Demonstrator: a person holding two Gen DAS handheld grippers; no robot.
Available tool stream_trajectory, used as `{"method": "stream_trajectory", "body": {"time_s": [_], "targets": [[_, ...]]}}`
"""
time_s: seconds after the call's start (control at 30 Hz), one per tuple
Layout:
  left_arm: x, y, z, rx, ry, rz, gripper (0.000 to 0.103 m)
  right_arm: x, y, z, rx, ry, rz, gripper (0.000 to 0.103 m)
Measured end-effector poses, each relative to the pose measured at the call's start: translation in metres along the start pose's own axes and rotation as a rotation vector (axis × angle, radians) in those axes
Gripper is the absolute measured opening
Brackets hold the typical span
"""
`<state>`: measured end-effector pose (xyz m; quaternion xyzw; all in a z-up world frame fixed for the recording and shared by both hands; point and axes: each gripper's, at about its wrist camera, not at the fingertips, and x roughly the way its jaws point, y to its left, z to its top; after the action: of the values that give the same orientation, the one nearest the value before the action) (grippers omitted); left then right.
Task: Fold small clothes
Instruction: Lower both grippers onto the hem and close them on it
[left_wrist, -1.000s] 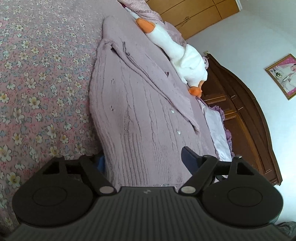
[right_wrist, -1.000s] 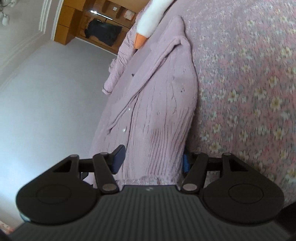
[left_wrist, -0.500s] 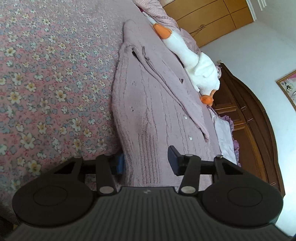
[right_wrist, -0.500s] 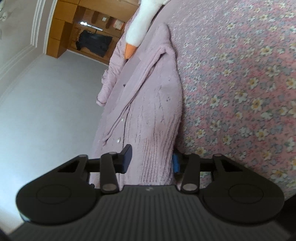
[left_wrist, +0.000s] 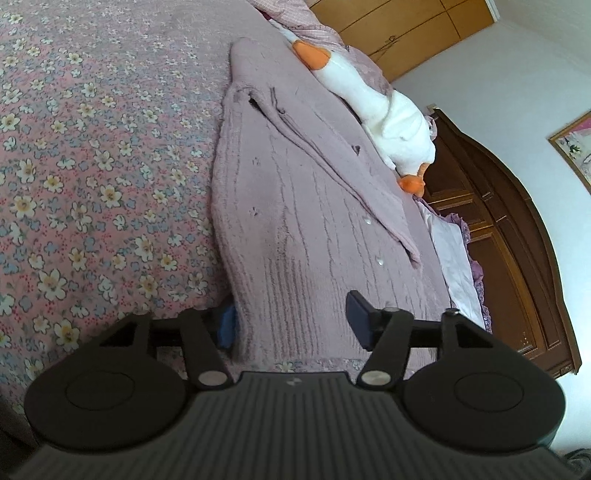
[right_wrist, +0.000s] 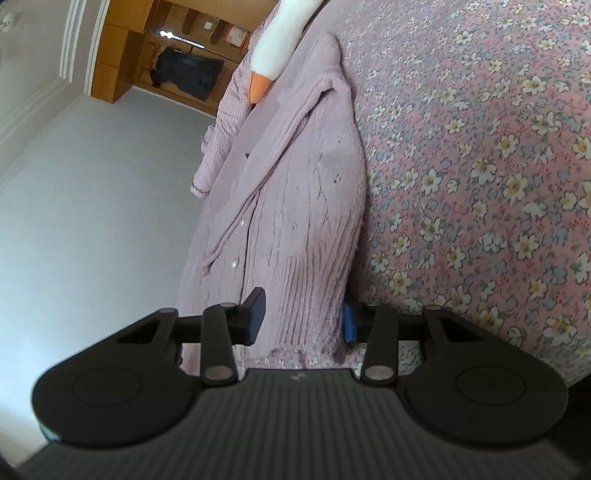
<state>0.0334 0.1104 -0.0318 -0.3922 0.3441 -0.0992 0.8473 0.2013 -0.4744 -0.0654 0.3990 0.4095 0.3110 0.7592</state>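
On the bed, over a flowered bedspread (left_wrist: 92, 166), a lilac knitted cardigan (left_wrist: 295, 221) lies stretched out lengthwise, its ribbed hem end nearest both cameras and its collar end far up the bed. It is folded along its length, with a sleeve laid down the front beside a row of small pale buttons (left_wrist: 378, 261).

In the left wrist view, the left gripper (left_wrist: 291, 323) sits at the hem end with the cardigan's lower part between its fingers. The fingers stand wide apart: the left finger's blue pad (left_wrist: 226, 325) is at the cardigan's side edge, partly hidden under the cloth, and the right finger is over the knit, but whether it touches cannot be told. It has not closed on anything.

In the right wrist view, the right gripper (right_wrist: 301, 321) is placed the same way at the hem of the cardigan (right_wrist: 306, 221). Its fingers are also well apart, with a fold of the ribbed hem between them; the right finger's blue pad (right_wrist: 348, 323) lies just beside the cloth's edge, against the bedspread (right_wrist: 480, 166). It grips nothing firmly that can be seen.

A white plush goose (left_wrist: 376, 107) with an orange beak lies along the far side of the cardigan, just beside it. Beyond it stands a dark wooden headboard (left_wrist: 517, 258).
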Motion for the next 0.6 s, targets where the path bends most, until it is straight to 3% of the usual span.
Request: {"method": "stream_trajectory", "body": {"time_s": [0.1,0.17,0.2,0.3,0.37,0.43,0.6], "targets": [[0.006,-0.007,0.002,0.029,0.005,0.033,0.060,0.002,0.000,0.000,0.008,0.002,0.003,0.042],[0.010,-0.010,0.003,0.051,0.008,0.088,0.018,0.003,0.002,0.001,0.006,0.003,0.002,0.042],[0.011,-0.008,0.004,0.045,0.007,0.107,0.013,0.003,0.003,0.001,0.003,0.003,0.001,0.042],[0.008,-0.004,0.004,0.012,0.003,0.090,0.011,0.004,0.002,0.002,0.004,0.001,0.004,0.041],[0.004,-0.004,0.004,0.010,-0.010,0.096,0.011,0.003,0.001,0.002,0.006,-0.002,-0.015,0.030],[-0.002,0.000,0.004,-0.018,-0.027,0.080,0.011,0.002,-0.003,0.003,0.019,-0.005,-0.041,0.013],[-0.012,0.004,0.006,-0.063,-0.061,0.013,0.011,-0.001,-0.001,0.003,-0.003,-0.025,-0.041,0.012]]}}
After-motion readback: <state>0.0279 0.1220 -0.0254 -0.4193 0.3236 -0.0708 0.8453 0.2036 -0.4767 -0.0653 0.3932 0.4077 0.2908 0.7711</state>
